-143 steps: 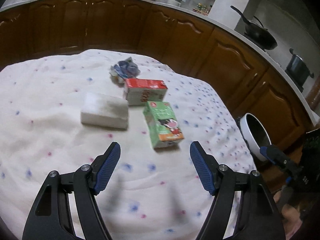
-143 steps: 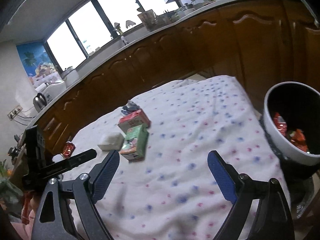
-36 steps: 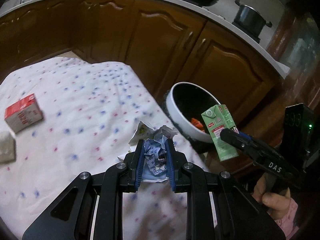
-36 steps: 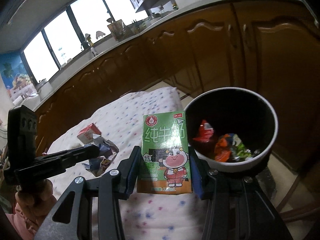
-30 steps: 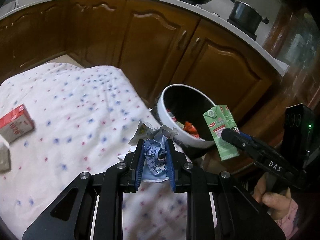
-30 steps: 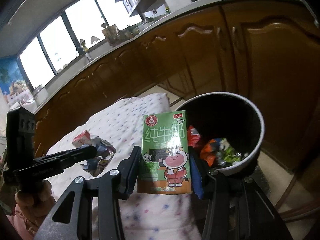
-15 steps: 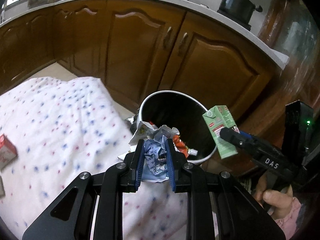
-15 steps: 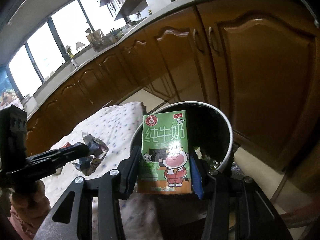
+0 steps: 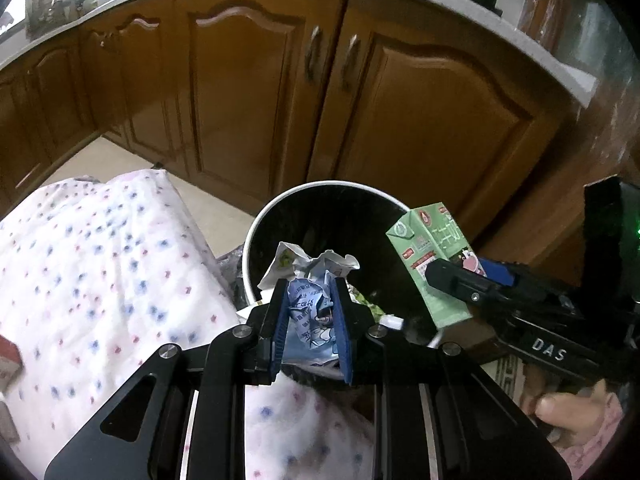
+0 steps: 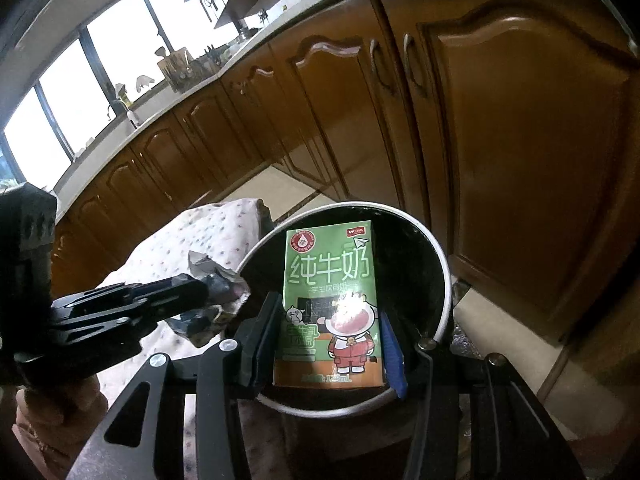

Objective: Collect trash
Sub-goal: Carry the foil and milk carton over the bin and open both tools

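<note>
Using the trash bin [image 9: 256, 236] as the reference point here, going left to right in the left wrist view. Way off to the left of the bin, at the frame edge, there was a sliver of a red carton [image 9: 9, 356] on the spotted tablecloth [image 9: 100, 264]. The cloth ran right up to the bin's left side.

Right at the bin's near-left rim, the left gripper [image 9: 311, 320] was clamped tight on a crumpled wrapper [image 9: 310, 276], blue pads squeezing both sides, with the white crinkled top of it sticking out over the bin's black inside. Some colourful scraps were down in the bin just past the gripper, but it was too dark to say what they were.

Over the bin's right rim, the green milk carton [image 9: 432, 256] was pinched in the right gripper [image 9: 472, 276], tilted a bit in this view. A hand [image 9: 568, 404] with a pink sleeve was behind it at the lower right.

From the right wrist cam, the same milk carton [image 10: 330, 308] sat upright between the right gripper's [image 10: 326, 344] pads, held snug on both sides, directly over the bin's [image 10: 440, 264] opening. The left gripper [image 10: 200, 292] with its wrapper [image 10: 216, 280] was at the bin's left rim. Brown wooden cabinets [image 10: 520, 160] stood behind the bin.
</note>
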`<move>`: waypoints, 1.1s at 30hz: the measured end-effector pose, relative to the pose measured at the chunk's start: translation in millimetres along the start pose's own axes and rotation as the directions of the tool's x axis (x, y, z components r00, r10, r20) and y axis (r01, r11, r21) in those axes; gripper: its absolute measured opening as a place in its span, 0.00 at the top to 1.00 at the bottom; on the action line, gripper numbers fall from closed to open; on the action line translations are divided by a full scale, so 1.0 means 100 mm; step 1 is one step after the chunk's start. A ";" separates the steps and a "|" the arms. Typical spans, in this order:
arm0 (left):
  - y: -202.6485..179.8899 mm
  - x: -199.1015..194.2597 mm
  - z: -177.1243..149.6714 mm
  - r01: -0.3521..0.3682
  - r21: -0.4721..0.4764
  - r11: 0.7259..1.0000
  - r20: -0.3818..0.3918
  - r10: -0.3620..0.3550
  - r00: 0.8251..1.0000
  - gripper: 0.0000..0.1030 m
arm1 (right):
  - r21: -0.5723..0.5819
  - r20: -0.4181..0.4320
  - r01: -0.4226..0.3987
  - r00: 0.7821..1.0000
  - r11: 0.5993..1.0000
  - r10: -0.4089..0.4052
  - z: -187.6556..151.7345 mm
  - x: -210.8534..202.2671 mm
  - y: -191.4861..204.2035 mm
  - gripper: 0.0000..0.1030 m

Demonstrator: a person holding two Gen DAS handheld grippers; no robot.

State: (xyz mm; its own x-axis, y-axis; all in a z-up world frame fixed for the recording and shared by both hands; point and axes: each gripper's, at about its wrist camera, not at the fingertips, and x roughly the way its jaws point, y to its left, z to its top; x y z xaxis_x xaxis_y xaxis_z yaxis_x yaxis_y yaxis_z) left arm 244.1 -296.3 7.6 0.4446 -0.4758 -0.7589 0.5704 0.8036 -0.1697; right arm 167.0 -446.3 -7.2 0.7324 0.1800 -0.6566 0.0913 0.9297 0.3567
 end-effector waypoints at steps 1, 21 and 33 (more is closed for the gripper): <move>0.00 0.03 0.01 -0.002 -0.001 1.000 -0.005 0.002 1.000 0.81 | 0.000 -0.006 0.003 1.000 1.000 -0.003 0.00 0.03 -0.02 0.55; -0.07 0.33 0.00 -0.005 0.010 1.000 -0.058 0.006 0.998 0.72 | 0.023 -0.037 0.023 0.999 0.999 -0.022 0.03 0.16 -0.14 0.53; 0.14 -0.01 -0.11 0.007 -0.063 0.998 -0.006 -0.007 1.000 0.36 | 0.067 0.026 -0.012 1.000 0.998 0.010 0.01 -0.07 -0.11 0.39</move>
State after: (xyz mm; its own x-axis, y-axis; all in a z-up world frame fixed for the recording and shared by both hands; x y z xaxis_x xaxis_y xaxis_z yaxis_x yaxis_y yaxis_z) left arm 243.7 -280.6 -0.9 0.4361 -0.4794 -0.7616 0.5286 0.8214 -0.2143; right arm 161.4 -457.8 -6.2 0.7509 0.1808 -0.6352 0.1275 0.9040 0.4081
